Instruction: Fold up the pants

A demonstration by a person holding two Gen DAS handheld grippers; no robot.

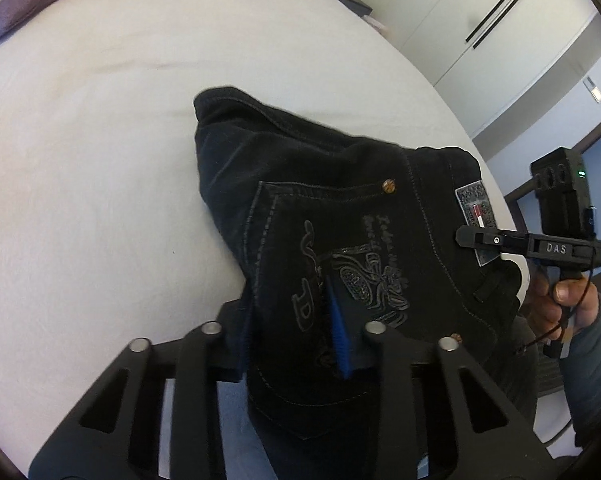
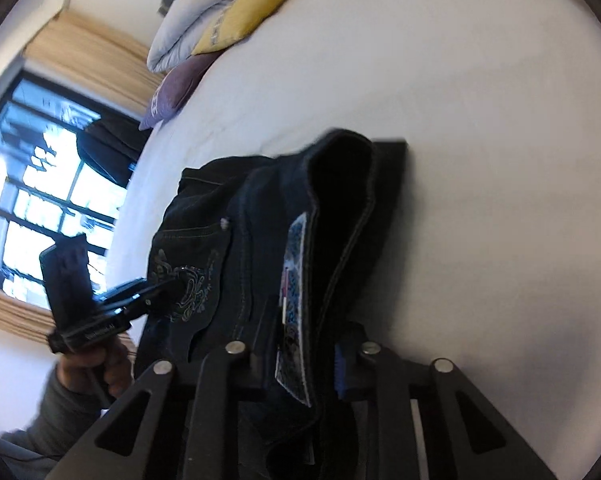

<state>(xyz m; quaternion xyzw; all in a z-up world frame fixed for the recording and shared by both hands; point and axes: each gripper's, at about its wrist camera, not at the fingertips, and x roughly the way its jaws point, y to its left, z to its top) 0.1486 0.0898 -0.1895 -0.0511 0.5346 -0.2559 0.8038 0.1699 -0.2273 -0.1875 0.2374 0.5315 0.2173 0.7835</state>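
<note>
Black jeans (image 1: 340, 208), folded into a thick bundle with an embroidered back pocket and a waistband patch, are held up above a white bed (image 1: 100, 140). My left gripper (image 1: 296, 320) is shut on the pants at the pocket side; its blue pads press into the denim. My right gripper (image 2: 304, 344) is shut on the waistband by the patch (image 2: 292, 280). In the left wrist view the right gripper (image 1: 472, 236) reaches the waistband from the right. In the right wrist view the left gripper (image 2: 168, 292) clamps the pocket. The pants (image 2: 260, 220) hang between both.
Yellow (image 2: 252, 8), purple (image 2: 176, 88) and grey pillows lie at the head of the bed. A window with beige curtains (image 2: 40, 200) is on the left of the right wrist view. White wardrobe doors (image 1: 480, 20) stand beyond the bed's far edge.
</note>
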